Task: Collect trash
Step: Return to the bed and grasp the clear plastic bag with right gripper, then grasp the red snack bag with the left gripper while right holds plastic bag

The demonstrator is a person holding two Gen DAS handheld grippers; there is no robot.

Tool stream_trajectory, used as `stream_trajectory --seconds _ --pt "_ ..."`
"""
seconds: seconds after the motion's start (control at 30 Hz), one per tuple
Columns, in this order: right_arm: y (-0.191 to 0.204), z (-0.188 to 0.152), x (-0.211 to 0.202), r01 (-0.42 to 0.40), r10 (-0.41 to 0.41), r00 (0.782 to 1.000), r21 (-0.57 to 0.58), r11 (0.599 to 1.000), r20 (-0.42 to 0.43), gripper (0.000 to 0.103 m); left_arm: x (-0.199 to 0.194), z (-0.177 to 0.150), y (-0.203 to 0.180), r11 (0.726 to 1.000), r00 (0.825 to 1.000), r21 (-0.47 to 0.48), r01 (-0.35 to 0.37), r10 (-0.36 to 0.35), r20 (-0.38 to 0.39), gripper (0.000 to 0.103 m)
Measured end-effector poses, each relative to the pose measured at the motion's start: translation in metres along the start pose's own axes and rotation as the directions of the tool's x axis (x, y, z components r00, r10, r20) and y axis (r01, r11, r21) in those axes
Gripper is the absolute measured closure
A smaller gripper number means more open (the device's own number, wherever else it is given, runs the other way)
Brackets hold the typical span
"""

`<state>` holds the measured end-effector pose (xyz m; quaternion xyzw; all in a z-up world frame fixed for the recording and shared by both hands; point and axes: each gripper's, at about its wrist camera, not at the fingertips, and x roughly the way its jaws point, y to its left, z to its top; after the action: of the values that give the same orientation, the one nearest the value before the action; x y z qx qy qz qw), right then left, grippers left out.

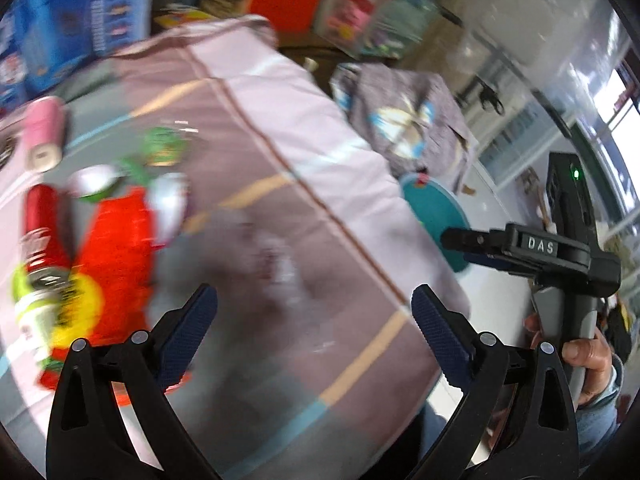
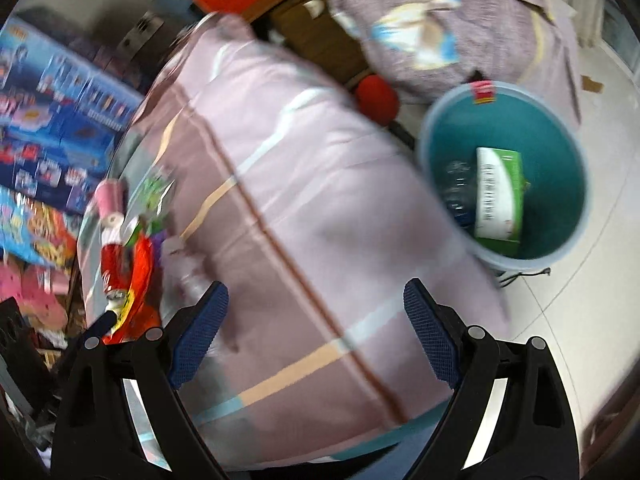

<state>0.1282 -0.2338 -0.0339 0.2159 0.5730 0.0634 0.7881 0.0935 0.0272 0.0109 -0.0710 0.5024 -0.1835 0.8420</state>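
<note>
Trash lies on a pink striped bedsheet (image 1: pixel 320 168): a red can (image 1: pixel 40 224), an orange-red wrapper (image 1: pixel 116 248), a pink cup (image 1: pixel 44 136) and a green wrapper (image 1: pixel 164 146). My left gripper (image 1: pixel 314 322) is open and empty above the sheet, right of the trash. My right gripper (image 2: pixel 316 316) is open and empty over the sheet; its body also shows in the left wrist view (image 1: pixel 532 246). A teal bin (image 2: pixel 504 172) on the floor to the right holds a green-and-white box (image 2: pixel 498 196) and a clear bottle (image 2: pixel 456 188).
Blue toy boxes (image 2: pixel 52 120) stack at the left. A grey patterned bundle (image 2: pixel 460 28) lies behind the bin, with a red ball (image 2: pixel 376 96) beside it. White tiled floor (image 2: pixel 580 300) lies to the right.
</note>
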Motion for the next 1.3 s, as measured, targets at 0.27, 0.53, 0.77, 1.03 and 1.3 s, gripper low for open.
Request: stream_trajectory --seconds 0.27,0.53,0.77,1.03,1.3 --pt "0.068 -0.015 0.036 -0.007 -0.003 0.997 -0.132 0.991 -0.079 0.018 -0.044 -0.008 0.082 0.989 0.992 -0.107 -0.103 0.110 0.059 0.005" --pt "0.110 -0.023 0.080 -0.006 -0.019 0.993 -0.213 0.977 -0.117 0.018 -0.044 -0.021 0.125 0.980 0.987 -0.115 -0.160 0.163 0.011 0.005" --pt "0.134 -0.023 0.106 0.000 -0.037 0.993 -0.325 0.946 -0.109 0.059 -0.029 -0.017 0.128 0.982 0.986 -0.097 -0.165 0.164 -0.021 0.005" --pt "0.115 -0.021 0.103 -0.027 -0.011 0.993 -0.319 0.947 -0.114 0.071 0.009 -0.009 0.117 0.983 0.979 -0.020 -0.181 0.178 -0.099 0.005" --pt "0.086 -0.021 0.092 -0.067 0.036 0.992 -0.270 0.961 -0.118 0.070 0.037 -0.018 0.092 0.991 0.977 0.042 -0.127 0.132 -0.166 0.041"
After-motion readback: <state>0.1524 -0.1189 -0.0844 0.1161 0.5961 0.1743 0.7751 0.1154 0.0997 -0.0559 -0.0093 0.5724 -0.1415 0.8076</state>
